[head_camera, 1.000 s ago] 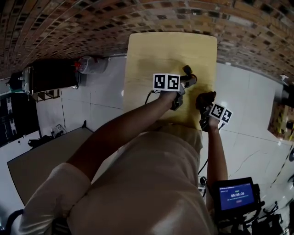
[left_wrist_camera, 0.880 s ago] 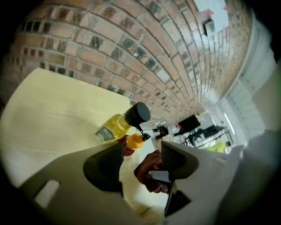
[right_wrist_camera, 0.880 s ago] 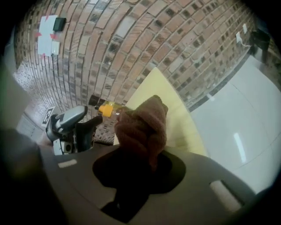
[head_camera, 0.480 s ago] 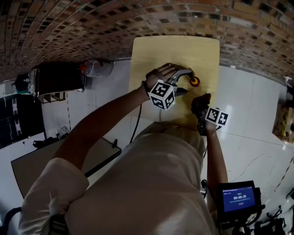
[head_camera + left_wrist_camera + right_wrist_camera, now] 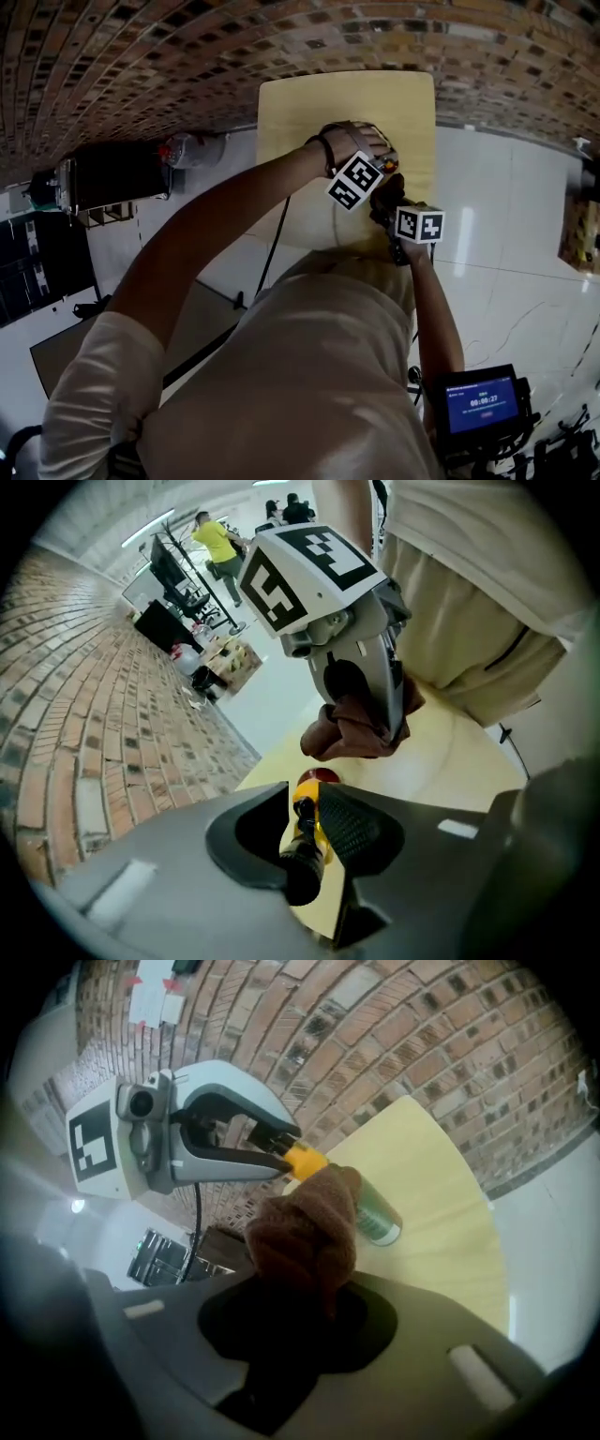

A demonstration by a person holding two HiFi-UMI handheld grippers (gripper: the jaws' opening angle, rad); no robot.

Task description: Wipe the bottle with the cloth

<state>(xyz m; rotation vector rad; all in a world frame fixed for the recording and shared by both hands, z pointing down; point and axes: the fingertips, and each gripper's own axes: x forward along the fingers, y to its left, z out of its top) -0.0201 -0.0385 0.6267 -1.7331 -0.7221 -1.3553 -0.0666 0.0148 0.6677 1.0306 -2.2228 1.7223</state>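
Observation:
My left gripper (image 5: 302, 808) is shut on the yellow part of the bottle (image 5: 310, 823); its jaws have just been closing around it. A red end of the bottle pokes out beyond the jaws. In the right gripper view the left gripper (image 5: 286, 1155) holds that yellow part, and the bottle's green body (image 5: 377, 1217) slants down to the right. My right gripper (image 5: 309, 1307) is shut on a bunched brown cloth (image 5: 305, 1227), which sits right at the bottle; contact is unclear. In the head view both grippers (image 5: 382, 155) (image 5: 384, 206) meet over the table.
The yellow table (image 5: 300, 103) runs up to a brick surface (image 5: 141, 56). A black cabinet (image 5: 112, 164) and a clear plastic container (image 5: 192, 145) stand off the table's left side. A small screen (image 5: 483, 401) glows at lower right. People stand far off (image 5: 220, 541).
My left hand has swung over the bottle, rolled, and its jaws have closed on it. My right gripper with the cloth has moved left and up toward the bottle.

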